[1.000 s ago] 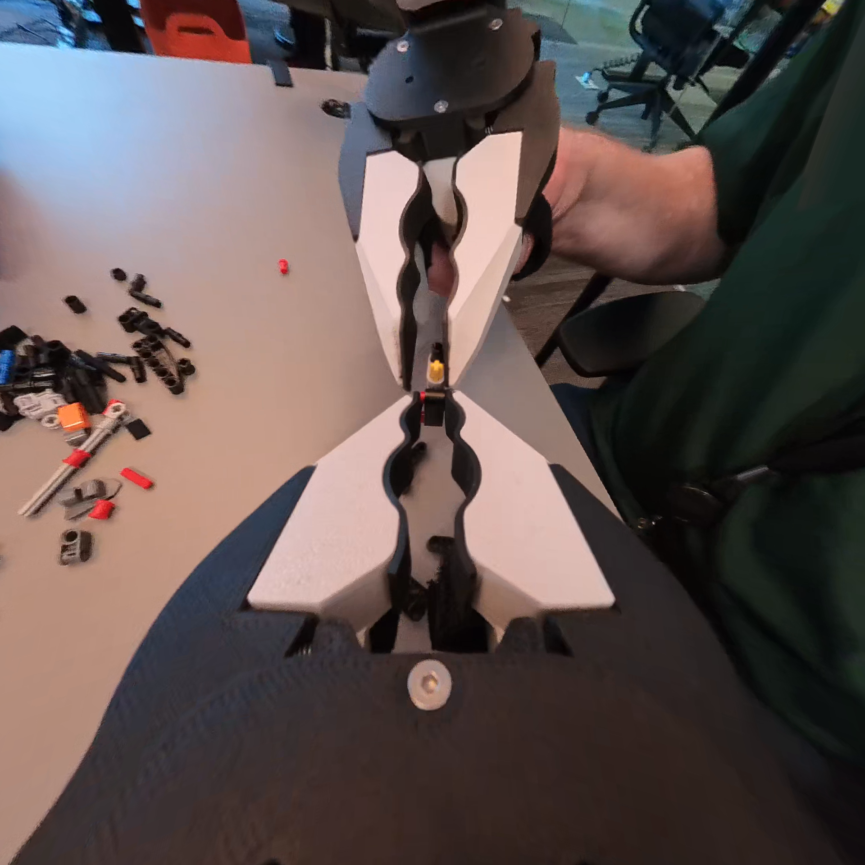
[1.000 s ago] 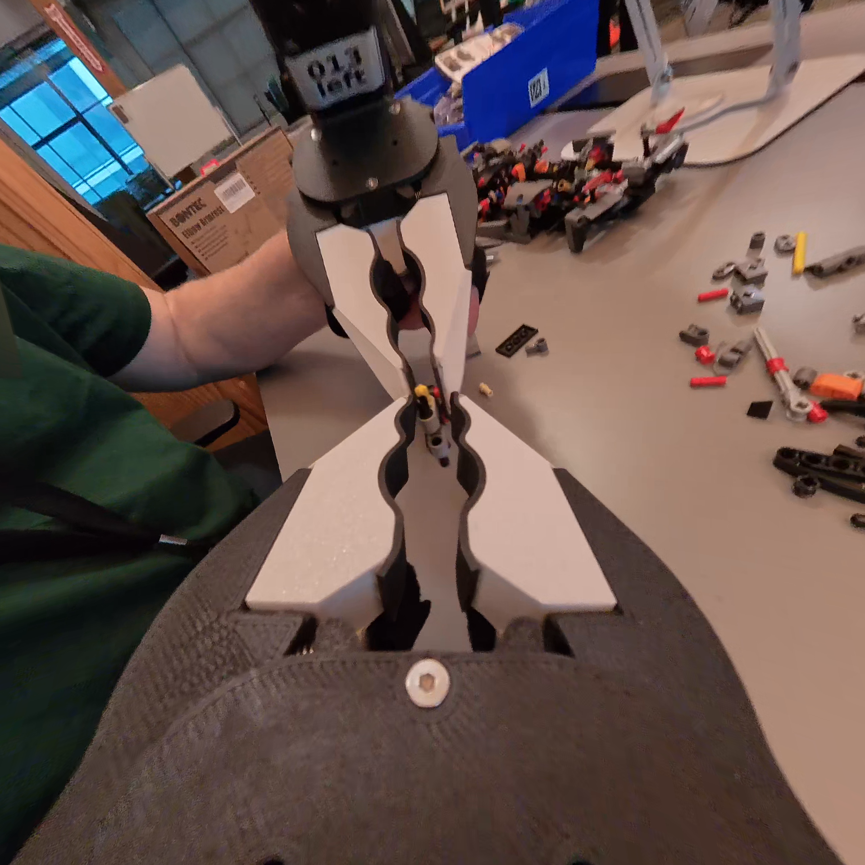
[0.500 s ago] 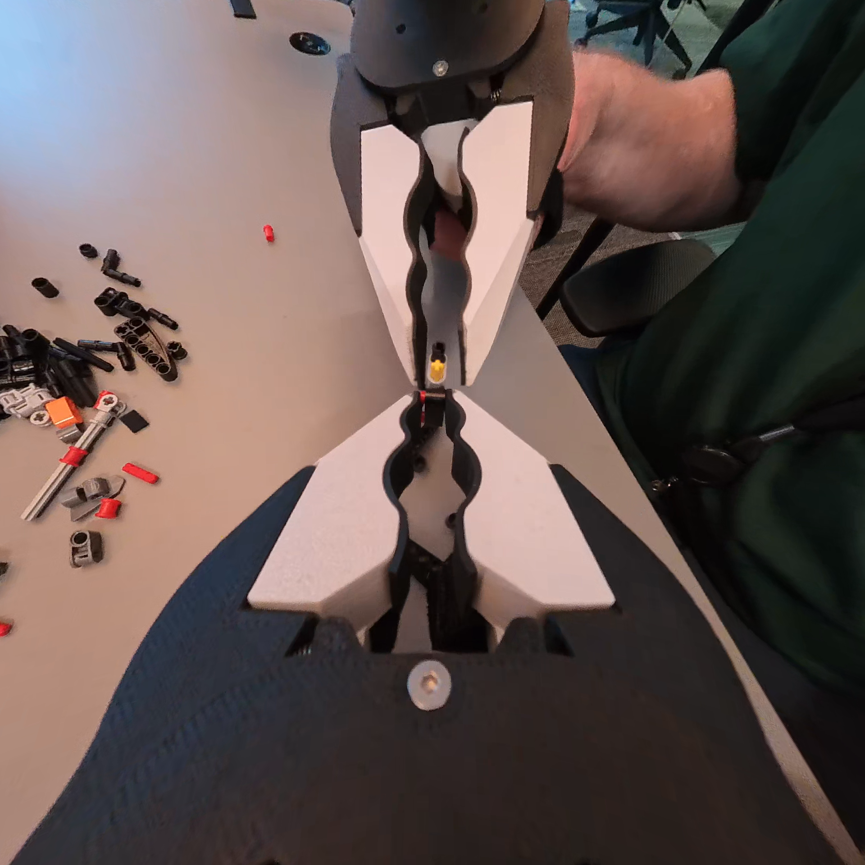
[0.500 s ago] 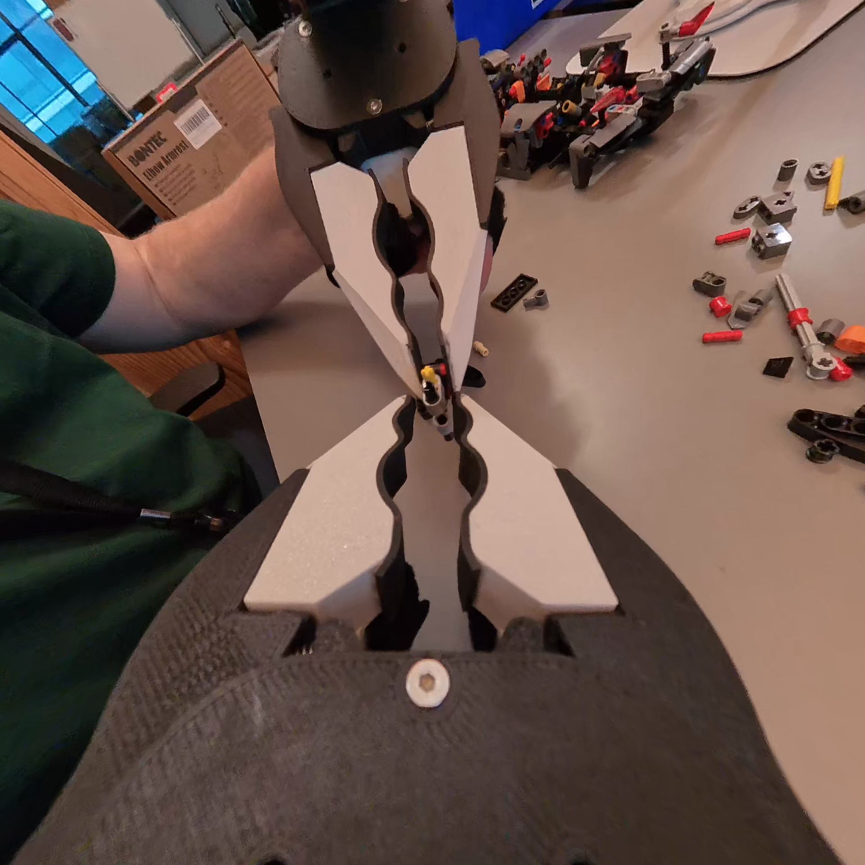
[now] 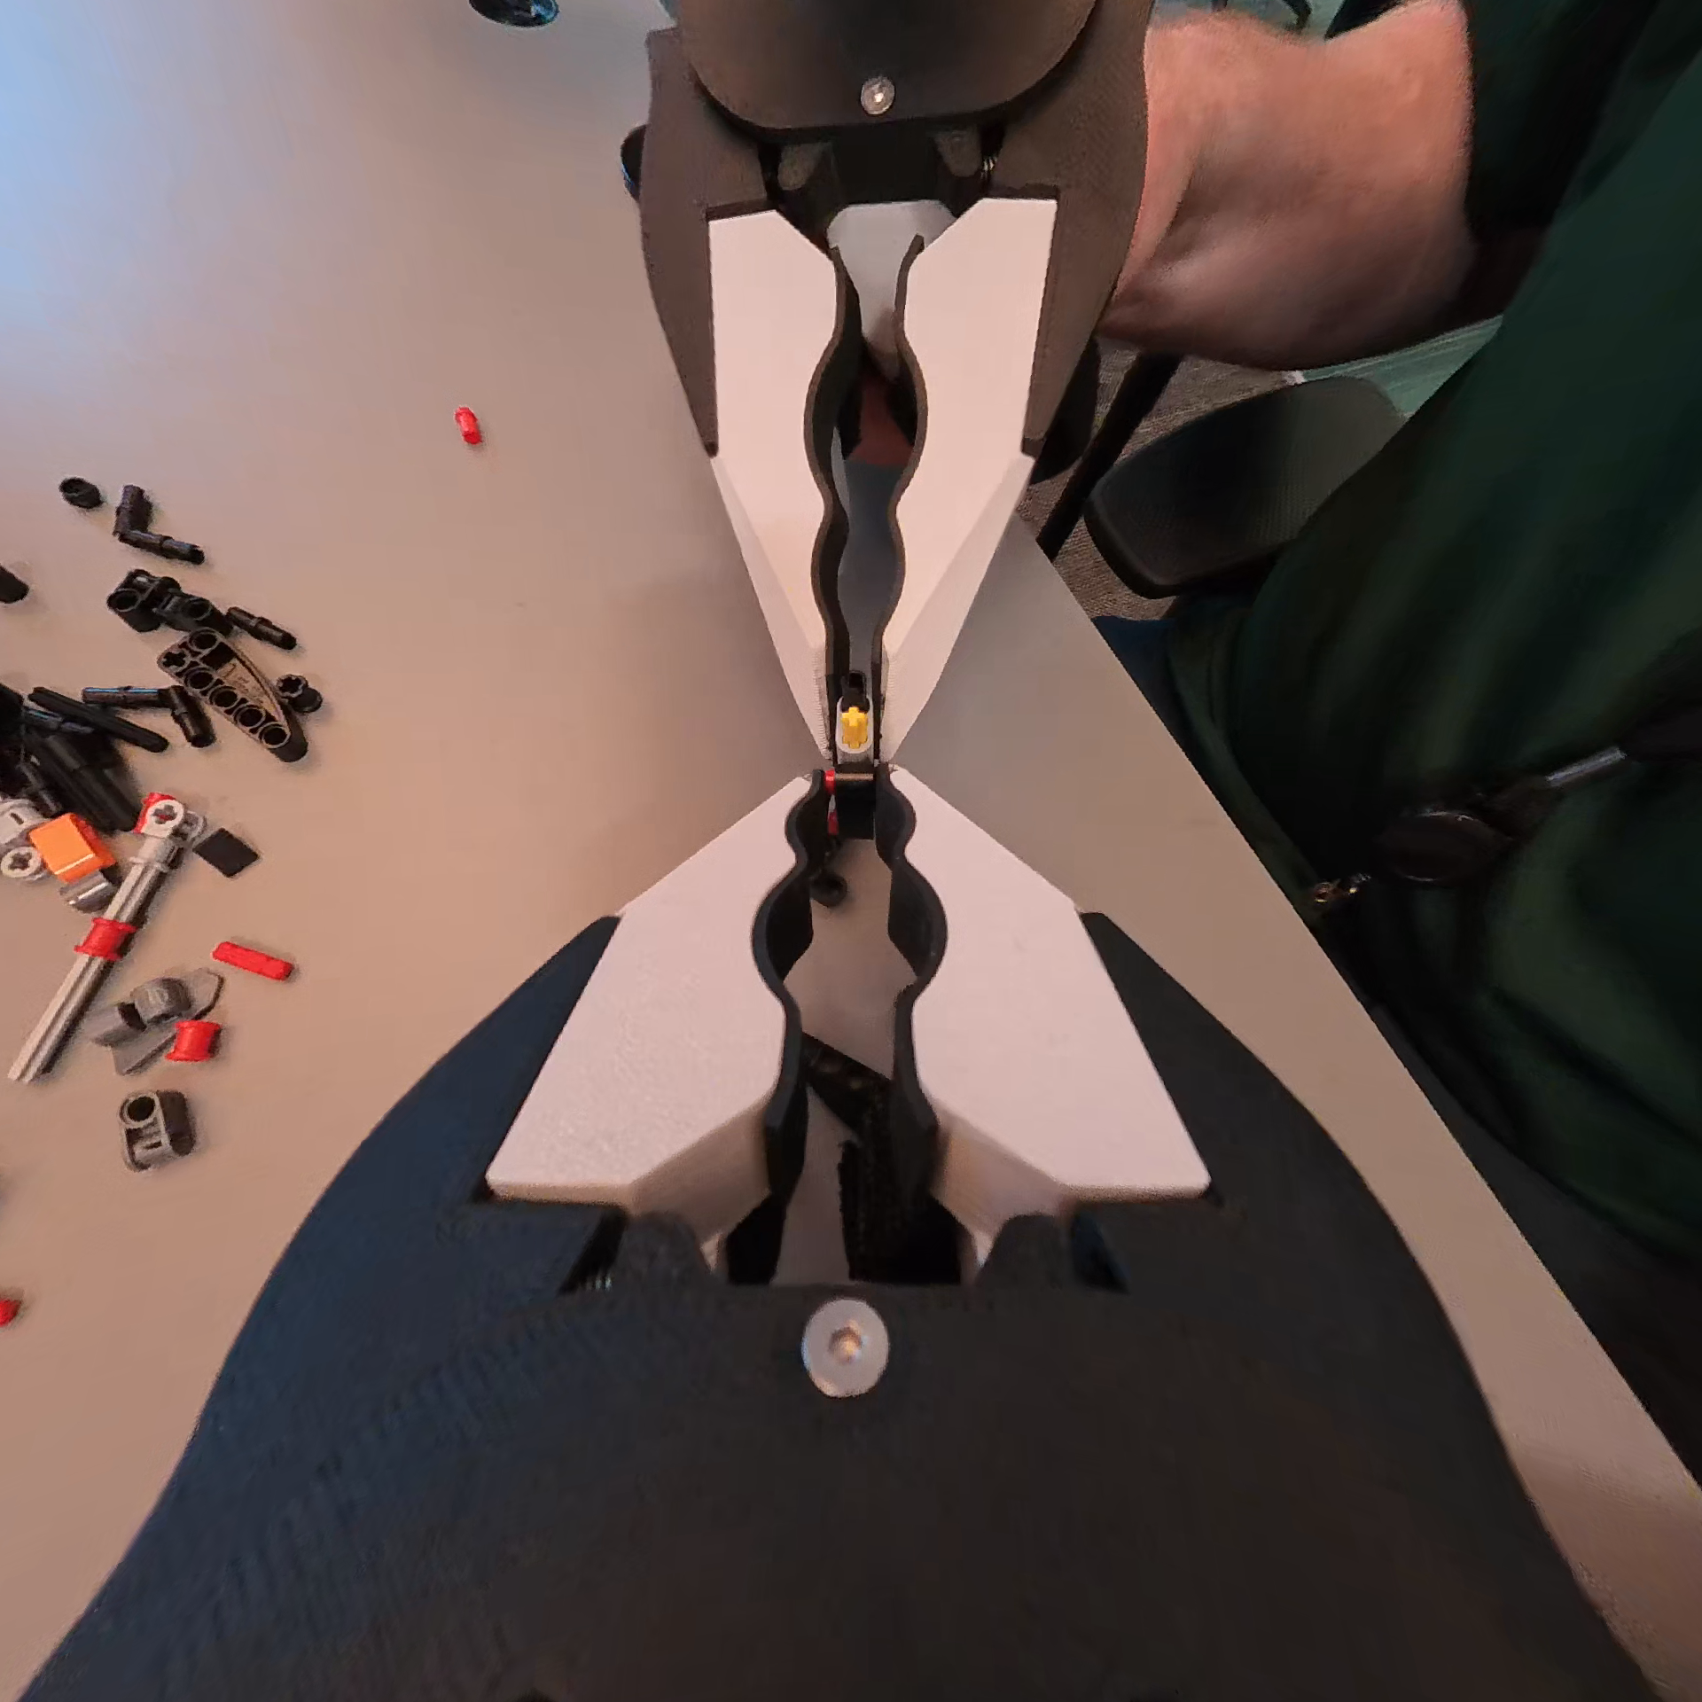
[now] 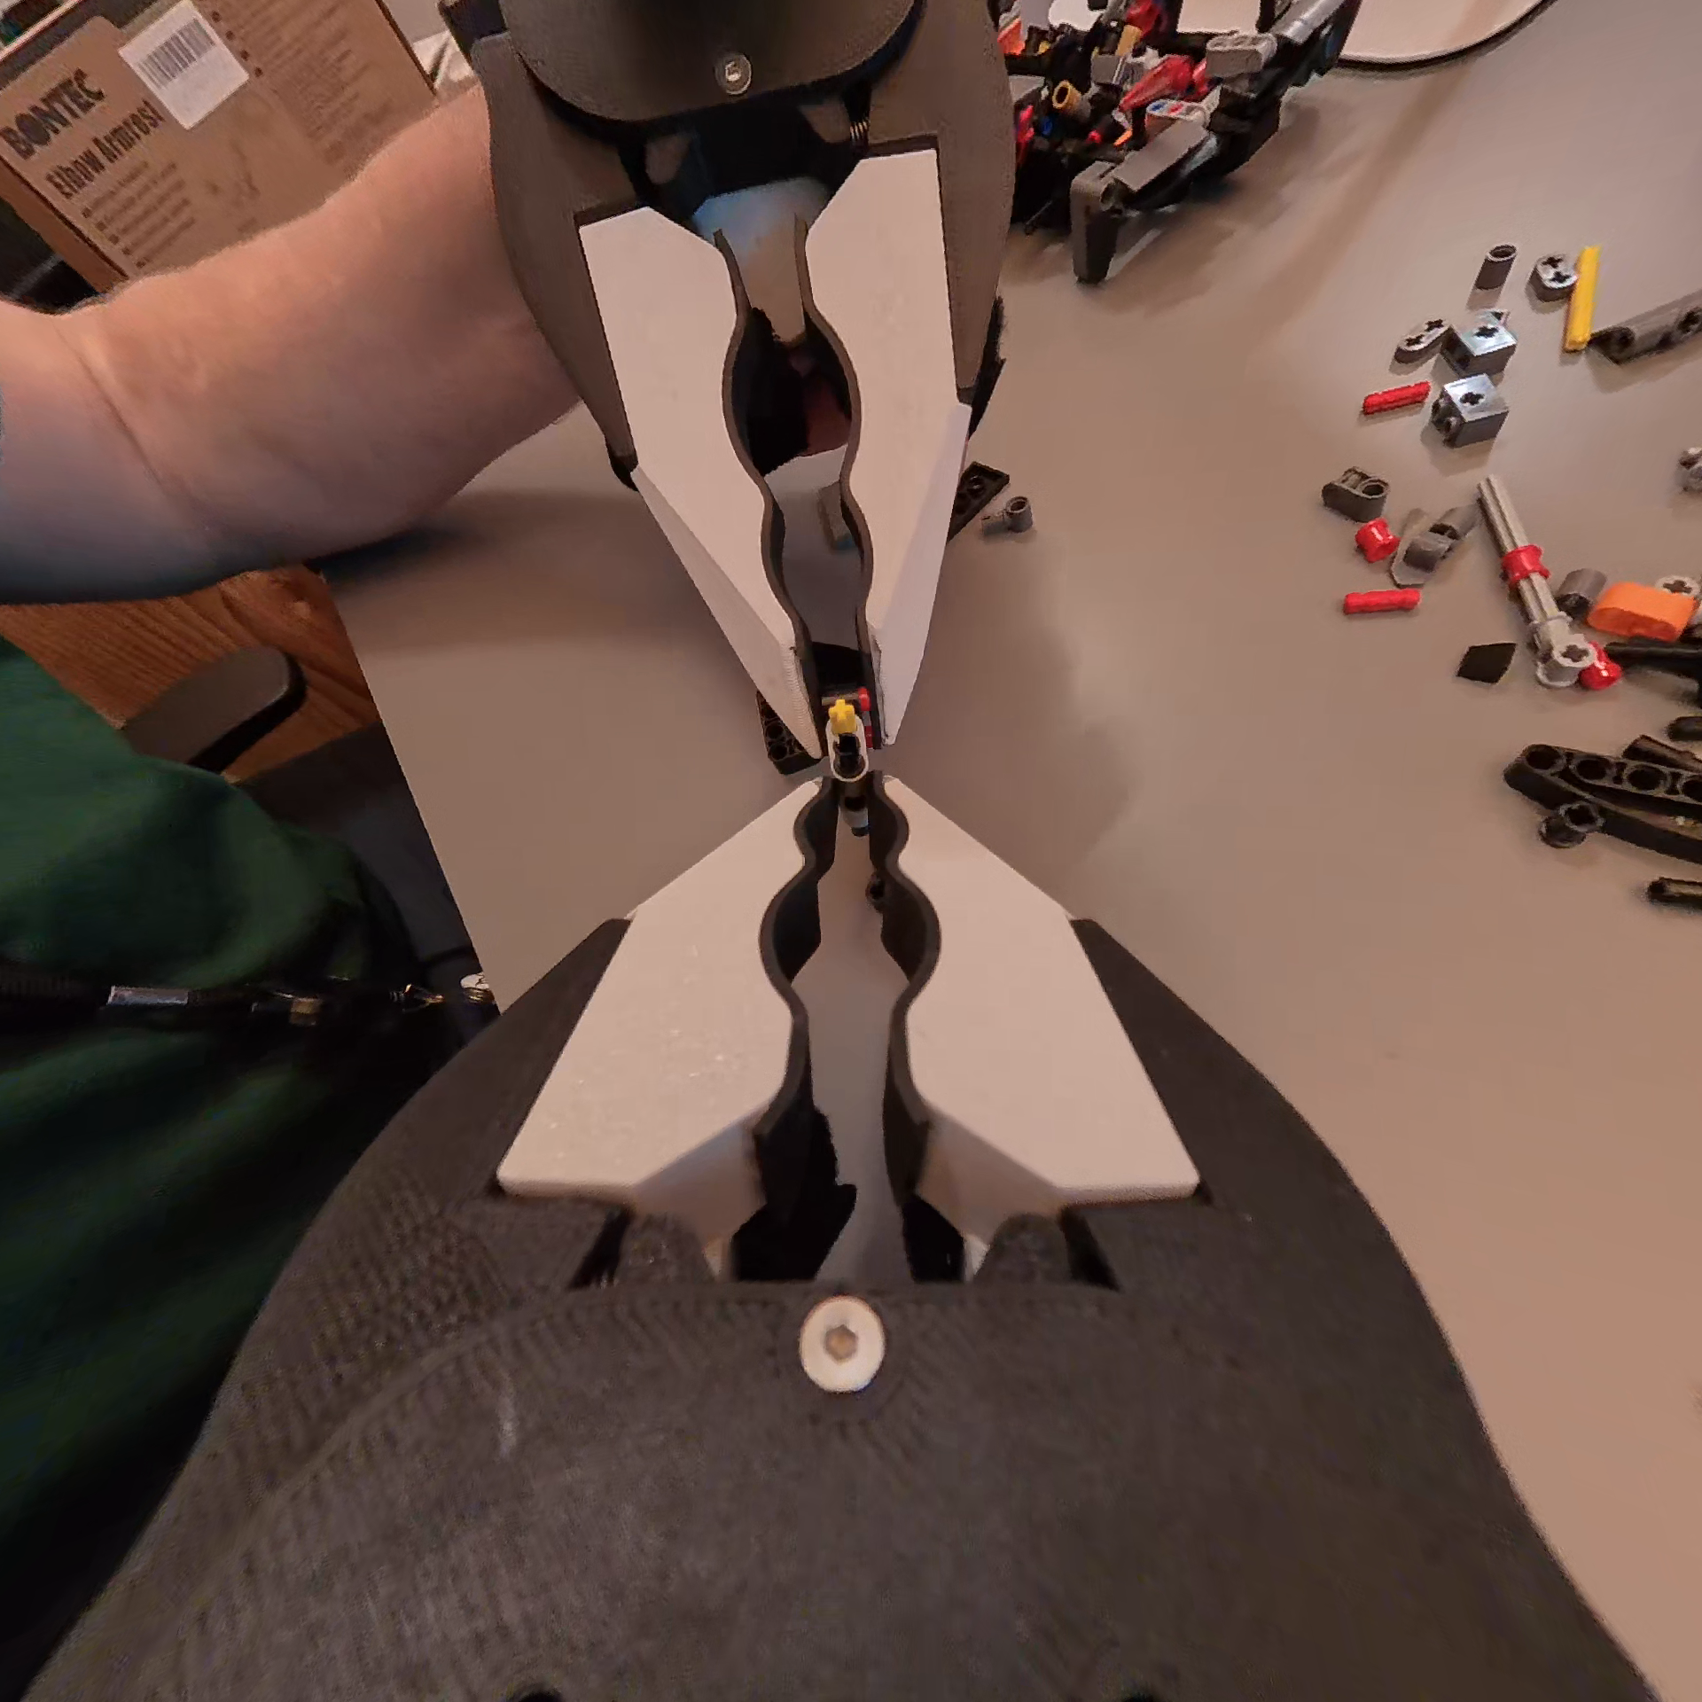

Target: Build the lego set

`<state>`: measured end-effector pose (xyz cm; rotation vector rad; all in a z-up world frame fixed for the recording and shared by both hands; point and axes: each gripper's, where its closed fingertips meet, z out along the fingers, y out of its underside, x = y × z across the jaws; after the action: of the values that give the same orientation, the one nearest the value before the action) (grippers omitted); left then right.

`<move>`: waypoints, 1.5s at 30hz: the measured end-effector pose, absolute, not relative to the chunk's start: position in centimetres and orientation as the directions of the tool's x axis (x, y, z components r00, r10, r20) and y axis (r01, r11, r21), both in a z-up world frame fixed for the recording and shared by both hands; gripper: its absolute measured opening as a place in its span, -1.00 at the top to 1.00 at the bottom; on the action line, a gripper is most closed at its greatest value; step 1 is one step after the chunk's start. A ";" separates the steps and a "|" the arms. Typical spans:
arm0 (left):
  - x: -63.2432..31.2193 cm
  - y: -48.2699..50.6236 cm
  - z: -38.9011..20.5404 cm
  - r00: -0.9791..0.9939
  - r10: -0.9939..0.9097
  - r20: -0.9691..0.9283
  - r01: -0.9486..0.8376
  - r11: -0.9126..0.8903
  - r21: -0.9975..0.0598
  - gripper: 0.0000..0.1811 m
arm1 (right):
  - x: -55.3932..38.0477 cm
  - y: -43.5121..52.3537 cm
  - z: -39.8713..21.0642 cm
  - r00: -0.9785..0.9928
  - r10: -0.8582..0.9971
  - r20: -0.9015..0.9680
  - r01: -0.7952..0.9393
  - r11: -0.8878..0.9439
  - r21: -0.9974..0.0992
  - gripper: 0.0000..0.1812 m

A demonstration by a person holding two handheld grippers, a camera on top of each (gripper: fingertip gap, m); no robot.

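Loose parts (image 5: 138, 737) at nine o'clock are partly cut off by the frame edge. At centre, the left gripper (image 5: 852, 797) pinches a black-and-red piece (image 5: 855, 810), its far end hidden. The right gripper (image 5: 856, 737), now closer than a second ago, clamps what seems a pale sleeve with a yellow axle (image 5: 854, 728), tip to tip above the table (image 5: 553, 460).

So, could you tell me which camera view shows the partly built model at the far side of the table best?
The right wrist view: the partly built model lies at its top edge, black and grey with red parts, cropped by the frame. The left wrist view does not show it, only loose pieces on the table.
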<state>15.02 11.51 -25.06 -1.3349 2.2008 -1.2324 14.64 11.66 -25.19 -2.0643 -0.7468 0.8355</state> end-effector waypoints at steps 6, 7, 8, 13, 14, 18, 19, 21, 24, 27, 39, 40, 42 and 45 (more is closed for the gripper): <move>15.0 11.6 -25.9 -0.548 -0.822 0.154 -0.585 0.245 -0.773 0.91 | 14.7 11.8 -26.0 0.687 0.674 -0.272 0.222 -0.551 -0.804 0.96; 15.0 11.7 -25.9 -0.547 -0.824 0.149 -0.581 0.246 -0.776 0.91 | 14.7 11.8 -26.0 0.696 0.663 -0.276 0.209 -0.555 -0.805 0.96; 15.1 11.7 -25.9 -0.545 -0.826 0.144 -0.577 0.245 -0.779 0.91 | 14.7 11.8 -26.0 0.705 0.653 -0.277 0.196 -0.556 -0.808 0.96; 14.9 11.6 -26.7 -0.568 -0.812 0.133 -0.583 0.283 -0.762 0.91 | 14.6 11.7 -26.6 0.741 0.615 -0.269 0.174 -0.563 -0.808 0.96; 14.9 11.6 -26.7 -0.574 -0.811 0.117 -0.576 0.298 -0.761 0.91 | 14.6 11.7 -26.7 0.748 0.608 -0.267 0.169 -0.563 -0.809 0.96; 14.9 11.7 -26.7 -0.587 -0.803 0.103 -0.571 0.321 -0.755 0.91 | 14.6 11.8 -26.7 0.770 0.579 -0.270 0.135 -0.561 -0.817 0.96; 15.0 11.8 -26.8 -0.590 -0.801 0.101 -0.571 0.326 -0.753 0.91 | 14.7 11.8 -26.8 0.773 0.572 -0.274 0.129 -0.565 -0.815 0.96; 15.1 12.0 -27.0 -0.594 -0.799 0.091 -0.571 0.340 -0.747 0.91 | 14.8 12.0 -27.0 0.784 0.558 -0.272 0.129 -0.576 -0.807 0.96; 15.2 12.1 -27.2 -0.607 -0.790 0.089 -0.566 0.351 -0.746 0.91 | 14.9 12.1 -27.2 0.795 0.542 -0.273 0.126 -0.587 -0.800 0.96; 15.2 12.1 -27.3 -0.619 -0.780 0.091 -0.564 0.361 -0.743 0.91 | 14.9 12.1 -27.2 0.798 0.533 -0.281 0.115 -0.592 -0.797 0.96; 14.9 11.8 -27.1 -0.648 -0.755 0.100 -0.546 0.369 -0.752 0.91 | 14.6 11.8 -27.1 0.809 0.520 -0.273 0.109 -0.590 -0.800 0.96; 15.0 11.8 -27.1 -0.647 -0.756 0.098 -0.545 0.369 -0.753 0.91 | 14.7 11.8 -27.1 0.815 0.517 -0.262 0.115 -0.587 -0.802 0.96; 15.0 11.7 -27.4 -0.655 -0.749 0.098 -0.548 0.382 -0.744 0.91 | 14.7 11.7 -27.3 0.816 0.512 -0.267 0.114 -0.595 -0.796 0.96; 15.3 11.8 -27.4 -0.657 -0.749 0.087 -0.548 0.395 -0.737 0.91 | 15.0 11.8 -27.4 0.823 0.501 -0.268 0.105 -0.597 -0.795 0.96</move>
<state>15.28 11.79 -27.44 -1.1424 2.3958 -1.1172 14.96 11.77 -27.39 -2.1651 -0.4428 0.6035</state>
